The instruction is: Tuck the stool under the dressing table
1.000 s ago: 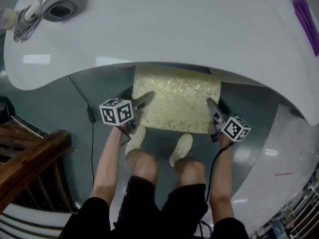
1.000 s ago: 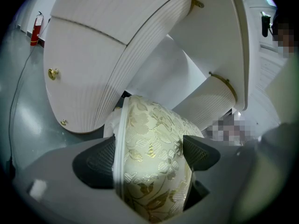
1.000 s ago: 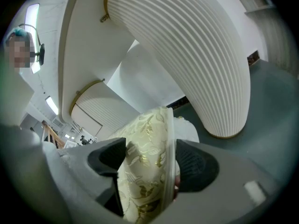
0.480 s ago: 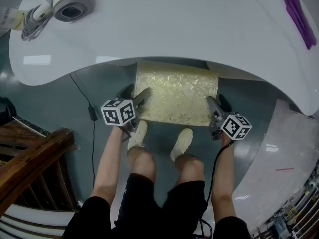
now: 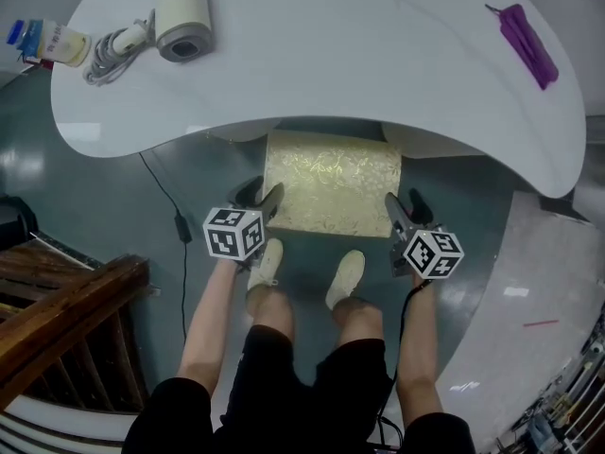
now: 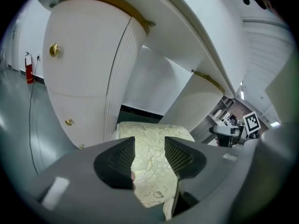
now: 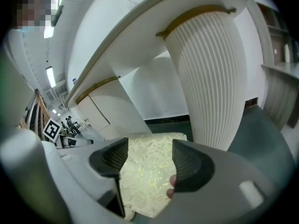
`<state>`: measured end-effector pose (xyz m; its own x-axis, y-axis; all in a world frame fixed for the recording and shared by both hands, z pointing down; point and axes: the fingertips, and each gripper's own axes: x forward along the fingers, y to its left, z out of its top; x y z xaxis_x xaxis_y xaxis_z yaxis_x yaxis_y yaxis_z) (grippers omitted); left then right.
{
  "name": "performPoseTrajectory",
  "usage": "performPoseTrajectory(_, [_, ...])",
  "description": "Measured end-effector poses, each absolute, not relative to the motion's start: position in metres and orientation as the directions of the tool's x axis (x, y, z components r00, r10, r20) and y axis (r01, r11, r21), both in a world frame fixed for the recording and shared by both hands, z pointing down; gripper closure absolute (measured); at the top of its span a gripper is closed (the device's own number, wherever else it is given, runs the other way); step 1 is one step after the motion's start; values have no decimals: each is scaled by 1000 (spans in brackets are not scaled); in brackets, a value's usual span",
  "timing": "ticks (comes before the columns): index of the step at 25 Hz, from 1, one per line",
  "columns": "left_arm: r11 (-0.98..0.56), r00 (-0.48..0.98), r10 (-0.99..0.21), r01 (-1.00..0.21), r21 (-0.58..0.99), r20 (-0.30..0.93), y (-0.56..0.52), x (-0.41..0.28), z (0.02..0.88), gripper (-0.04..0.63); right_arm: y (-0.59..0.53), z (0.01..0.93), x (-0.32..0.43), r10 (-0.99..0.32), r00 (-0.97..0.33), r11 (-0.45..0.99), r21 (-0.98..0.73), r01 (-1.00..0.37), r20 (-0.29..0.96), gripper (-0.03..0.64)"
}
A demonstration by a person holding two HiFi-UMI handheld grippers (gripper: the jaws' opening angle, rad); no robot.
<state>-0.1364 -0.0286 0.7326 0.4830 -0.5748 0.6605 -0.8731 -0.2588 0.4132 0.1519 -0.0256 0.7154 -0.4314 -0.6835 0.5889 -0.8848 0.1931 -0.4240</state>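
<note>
We see the stool (image 5: 331,185) sitting in the gap under the table (image 5: 359,64). Its far edge is tucked under the white top. Its near part sticks out toward our shoes (image 5: 267,263). It stands between the table's two ribbed legs (image 6: 119,78).

The left gripper (image 5: 268,200) is just beside the stool's near left corner. The right gripper (image 5: 394,208) is just beside the near right corner. The left jaws have just been closing and now stand partly apart. The right jaws have just been closing a little and stand wide apart. Neither one pinches anything. We only see the stool's gold cloth through each gap.

On the table lie a hair dryer (image 5: 184,17) with its cord (image 5: 109,45), a small bottle (image 5: 52,41) and a purple thing (image 5: 525,31). We cannot tell what is in the bottle.

Only the head view shows the table top, our shoes, a black wire (image 5: 175,206) on the floor and a wooden rail (image 5: 66,310). Only the left gripper view shows gold knobs (image 6: 54,50) on the table's side and a red fire extinguisher (image 6: 29,71) by the wall. Only the right gripper view shows long ceiling lights (image 7: 50,76). Each gripper view shows the other gripper across the stool.
</note>
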Motion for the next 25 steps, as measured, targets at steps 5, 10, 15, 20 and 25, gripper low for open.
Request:
performPoseTrajectory(5, [-311, 487, -596, -873, 376, 639, -23, -133, 675, 434, -18, 662, 143, -710, -419, 208, -400, -893, 566, 371])
performPoseTrajectory(10, [-349, 505, -618, -863, 365, 603, -21, -127, 611, 461, -10, 609, 131, -717, -422, 231, -382, -895, 555, 413])
performPoseTrajectory(15, [-361, 518, -637, -855, 373, 571, -20, -125, 558, 475, -5, 556, 122, -731, -424, 251, -367, -896, 535, 453])
performPoseTrajectory(20, [-376, 516, -664, -856, 355, 541, -24, -124, 510, 502, -5, 507, 122, -765, -395, 249, -333, -910, 509, 506])
performPoseTrajectory(25, [-387, 514, -681, -857, 340, 521, -21, -122, 457, 520, 2, 454, 125, -791, -379, 257, -302, -918, 479, 517])
